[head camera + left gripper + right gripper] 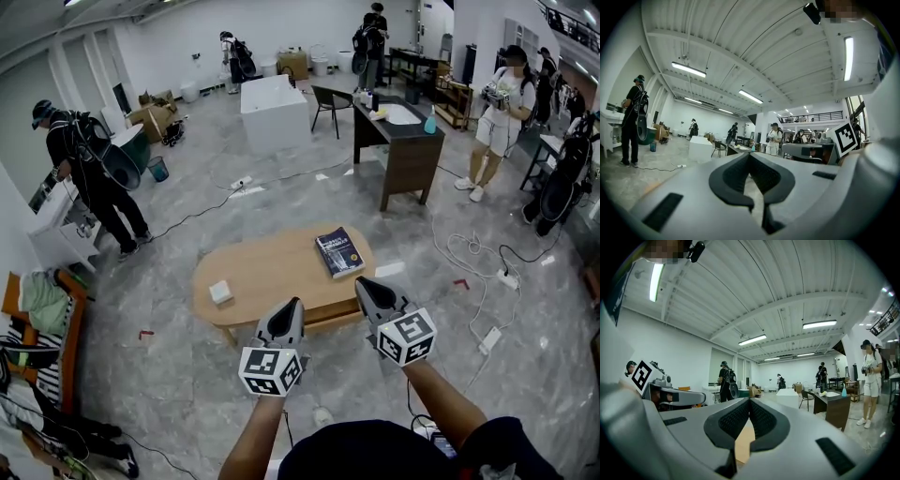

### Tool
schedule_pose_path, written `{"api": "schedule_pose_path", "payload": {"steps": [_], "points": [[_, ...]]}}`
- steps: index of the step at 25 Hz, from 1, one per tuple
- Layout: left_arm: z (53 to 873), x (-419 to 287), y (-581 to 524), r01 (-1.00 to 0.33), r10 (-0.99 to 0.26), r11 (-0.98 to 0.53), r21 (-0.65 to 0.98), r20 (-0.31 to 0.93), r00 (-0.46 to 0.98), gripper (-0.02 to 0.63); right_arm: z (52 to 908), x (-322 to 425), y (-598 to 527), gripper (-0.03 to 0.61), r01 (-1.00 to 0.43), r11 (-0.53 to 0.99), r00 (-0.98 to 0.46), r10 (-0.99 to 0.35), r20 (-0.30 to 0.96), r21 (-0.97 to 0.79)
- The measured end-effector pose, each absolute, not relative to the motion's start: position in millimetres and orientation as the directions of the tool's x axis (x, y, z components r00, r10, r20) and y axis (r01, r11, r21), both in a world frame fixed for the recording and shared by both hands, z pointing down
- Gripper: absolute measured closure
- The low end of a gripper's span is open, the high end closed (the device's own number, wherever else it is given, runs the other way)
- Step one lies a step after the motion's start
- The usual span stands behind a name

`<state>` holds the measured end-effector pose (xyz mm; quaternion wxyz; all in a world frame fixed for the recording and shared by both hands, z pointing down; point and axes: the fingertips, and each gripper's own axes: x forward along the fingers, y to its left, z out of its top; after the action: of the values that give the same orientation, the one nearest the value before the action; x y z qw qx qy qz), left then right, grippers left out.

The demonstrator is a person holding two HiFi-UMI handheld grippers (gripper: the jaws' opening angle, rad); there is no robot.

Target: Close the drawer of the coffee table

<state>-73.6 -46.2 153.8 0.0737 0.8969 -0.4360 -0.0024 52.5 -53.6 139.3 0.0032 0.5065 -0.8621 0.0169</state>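
The oval wooden coffee table [262, 272] stands in the middle of the head view, with a dark book [338, 251] and a small white box [220, 292] on top. Under its near edge a wooden drawer front [328, 315] shows between my two grippers; how far it stands out I cannot tell. My left gripper [294, 304] [749, 154] is held at the table's near edge, shut and empty. Just to the right, my right gripper [363, 283] [749, 400] is also shut on nothing. Both point forward and slightly upward.
Cables and a power strip [490, 338] lie on the floor at the right. A dark desk [408, 150] and a white tub [274, 112] stand beyond the table. An orange chair with clothes [42, 309] is at the left. Several people stand around the room.
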Motion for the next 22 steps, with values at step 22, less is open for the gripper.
{"api": "schedule_pose_path", "payload": {"steps": [22], "points": [[190,-104,-102,-0.751,-0.752,-0.628,0.204,0.088,0.653,0.615,164,23,-94,0.568,-0.903,0.429,-0.429,-0.900,0.083,-0.023]]}}
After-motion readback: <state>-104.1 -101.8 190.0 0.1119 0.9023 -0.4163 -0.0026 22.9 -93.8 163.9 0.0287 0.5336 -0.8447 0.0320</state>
